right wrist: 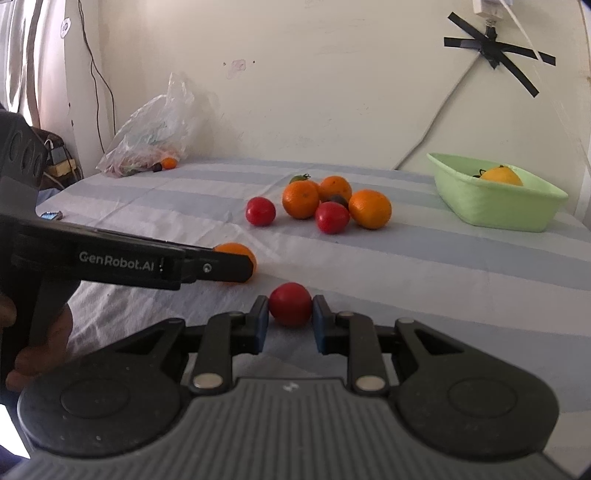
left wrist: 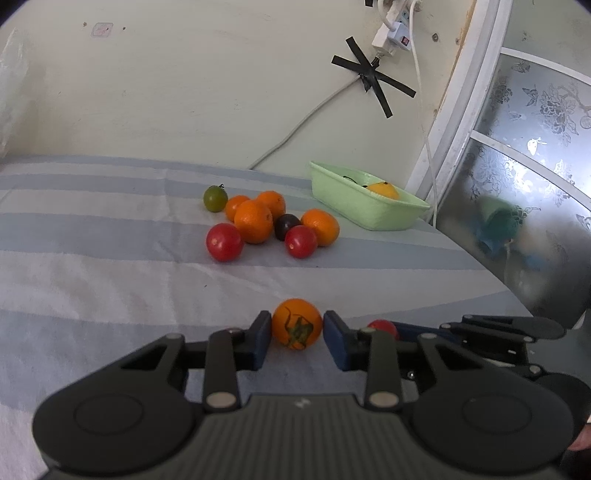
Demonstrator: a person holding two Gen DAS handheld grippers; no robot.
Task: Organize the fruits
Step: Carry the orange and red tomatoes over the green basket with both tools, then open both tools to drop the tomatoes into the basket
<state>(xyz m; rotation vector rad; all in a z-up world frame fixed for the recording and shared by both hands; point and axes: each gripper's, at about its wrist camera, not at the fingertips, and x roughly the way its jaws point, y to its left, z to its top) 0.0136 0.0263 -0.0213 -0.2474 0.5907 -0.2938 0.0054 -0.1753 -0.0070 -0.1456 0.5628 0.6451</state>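
My left gripper (left wrist: 296,326) is shut on an orange tomato (left wrist: 295,321) with a green stem star, low over the striped cloth (left wrist: 110,280). My right gripper (right wrist: 290,310) is shut on a red tomato (right wrist: 290,301) just to the right of it. From the right wrist view, the left gripper appears side-on with the orange tomato (right wrist: 236,250) at its tip. Further back lies a pile of oranges (left wrist: 253,226), red tomatoes (left wrist: 224,242), a dark fruit (left wrist: 286,225) and a green tomato (left wrist: 215,198). A pale green basin (left wrist: 354,206) at the back right holds a yellow fruit (left wrist: 384,190).
The wall rises right behind the cloth, with a taped cable (left wrist: 373,79) and a power strip (left wrist: 391,35). A patterned glass door (left wrist: 524,177) closes off the right side. A plastic bag (right wrist: 155,136) with more fruit lies at the back left. A hand (right wrist: 37,347) holds the left gripper.
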